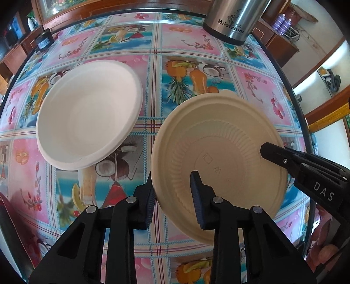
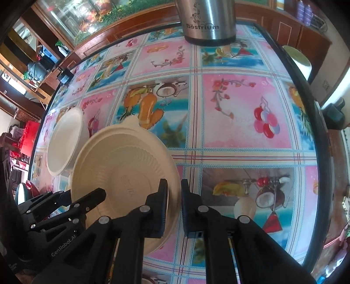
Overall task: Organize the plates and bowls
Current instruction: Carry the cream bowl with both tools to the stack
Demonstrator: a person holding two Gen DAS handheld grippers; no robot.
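Both tongs are on the cream bowl (image 1: 218,157) at once. The left tongs (image 1: 172,196) straddle its near rim, one finger outside and the blue-padded one inside, clamped on the wall. The right tongs (image 2: 174,196) have the opposite rim between them, one finger inside the bowl and the other outside over the worktop (image 2: 240,122). They look pinched shut on that rim, though a sliver of gap shows beside the outer finger, so I can't swear both pads are pressing. The white bowl (image 1: 87,113) sits just to the left of the left tongs, close to the cream one but not touching it. A steel flask (image 1: 231,19) stands well ahead of both tongs at the worktop's far edge.
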